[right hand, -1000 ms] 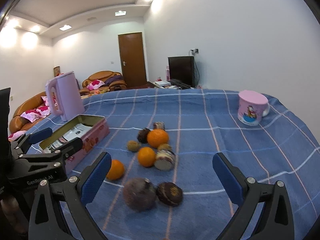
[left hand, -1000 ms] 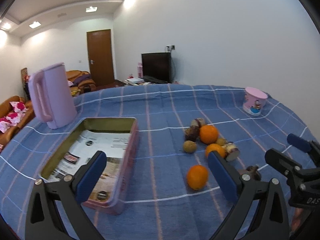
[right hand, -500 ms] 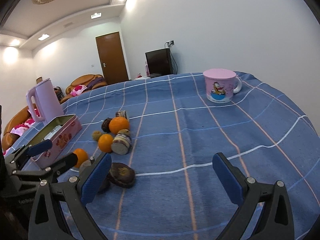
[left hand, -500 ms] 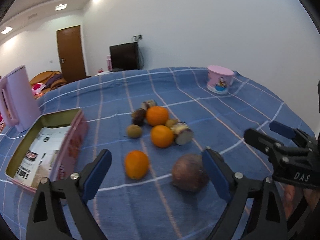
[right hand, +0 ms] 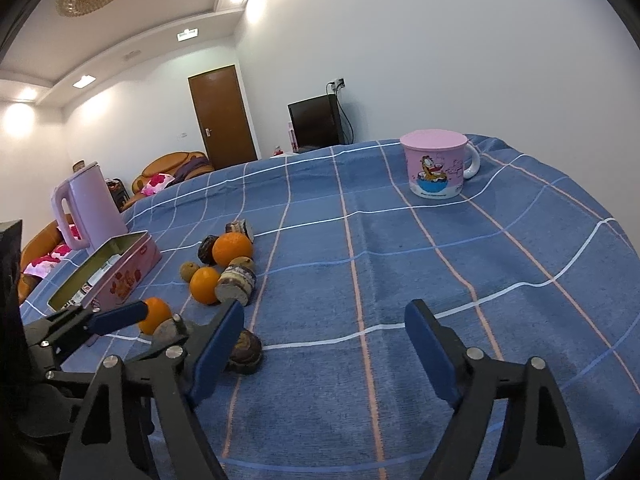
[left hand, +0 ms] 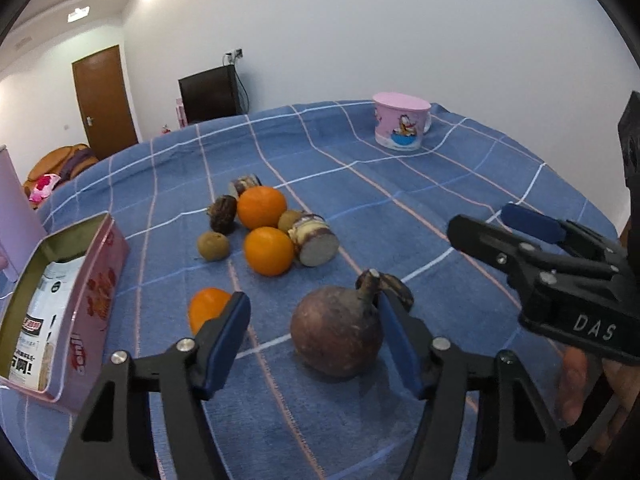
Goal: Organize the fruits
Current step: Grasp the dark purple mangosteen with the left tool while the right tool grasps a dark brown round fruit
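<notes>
A round purple-brown fruit (left hand: 335, 330) with a stem lies on the blue checked cloth, between the fingers of my open left gripper (left hand: 314, 340); the right pad is close to it, the left pad apart. Behind it lie three oranges (left hand: 269, 251), brown kiwis (left hand: 213, 245) and cut dark fruit pieces (left hand: 314, 239). A dark halved fruit (right hand: 244, 351) lies just behind it. My right gripper (right hand: 324, 350) is open and empty over bare cloth to the right. An open pink tin (left hand: 60, 304) stands at the left.
A pink cartoon mug (right hand: 437, 169) stands at the far right of the table. A pink kettle (right hand: 89, 206) stands behind the tin. The right gripper's body (left hand: 560, 276) shows close beside the left one. The table edge curves at the right.
My left gripper has swung right from the tin and closed in around the purple-brown fruit, its jaws narrower. My right gripper has turned right, away from the fruit pile.
</notes>
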`<state>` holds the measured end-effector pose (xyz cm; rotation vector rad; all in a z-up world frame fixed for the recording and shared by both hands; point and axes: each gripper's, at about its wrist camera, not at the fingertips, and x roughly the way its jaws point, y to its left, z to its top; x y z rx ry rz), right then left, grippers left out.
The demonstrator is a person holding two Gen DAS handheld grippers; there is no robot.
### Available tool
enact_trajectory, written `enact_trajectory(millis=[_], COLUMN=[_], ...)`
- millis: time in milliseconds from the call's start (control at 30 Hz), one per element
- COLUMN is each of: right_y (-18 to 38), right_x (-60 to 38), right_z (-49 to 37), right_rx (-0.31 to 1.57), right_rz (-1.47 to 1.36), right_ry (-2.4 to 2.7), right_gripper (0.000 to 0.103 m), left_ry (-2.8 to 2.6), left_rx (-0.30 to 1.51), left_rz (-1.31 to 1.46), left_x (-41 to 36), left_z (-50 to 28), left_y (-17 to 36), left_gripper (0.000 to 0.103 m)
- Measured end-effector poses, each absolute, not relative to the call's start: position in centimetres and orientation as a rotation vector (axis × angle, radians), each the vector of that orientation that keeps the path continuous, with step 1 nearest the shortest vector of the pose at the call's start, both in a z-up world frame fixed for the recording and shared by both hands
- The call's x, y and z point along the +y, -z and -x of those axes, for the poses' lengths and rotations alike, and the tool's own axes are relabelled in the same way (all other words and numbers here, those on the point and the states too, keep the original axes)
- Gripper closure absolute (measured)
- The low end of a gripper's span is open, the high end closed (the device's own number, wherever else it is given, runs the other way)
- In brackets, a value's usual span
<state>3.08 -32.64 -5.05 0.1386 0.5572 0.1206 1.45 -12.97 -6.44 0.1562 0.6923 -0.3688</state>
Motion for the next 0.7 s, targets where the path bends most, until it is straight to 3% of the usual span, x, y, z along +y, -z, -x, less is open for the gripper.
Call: enact_trajectory(millis=[233,267,367,467,700], right_y=[5.3,5.3,5.4,5.6,5.8], right_x=[-31.4,-31.4,-31.3,-30.9,-29.9], right_z=[-3.7,-3.8,-3.9,-4.1,-4.7], right_rx=[0.578,0.584,0.593,0.608,0.639], right_rz=[-0.127,-0.124,-0.116,-0.098,-0.068], right_ry=[-0.145,-0.144,-0.148,-0.154,-0.196], right_gripper=[0.023,0.023,0.024,0.032,0.033], left_ry=[0.432,0.423,0.426,0.395,0.329], left_rx=[0.745,0.741,0.753,0.744,0.653], left_rz=[-0.166,-0.166,-0.134,-0.116,-0.057], left_x=[-13.5,-13.4,-13.0,-12.3,-9.9], left_z=[-1.5,-1.6,-1.8,-1.7,-1.3], left_y=[7.0,7.0,7.0,6.9,6.0], left_gripper=[0.041,0.050,0.050,0.050,0.050])
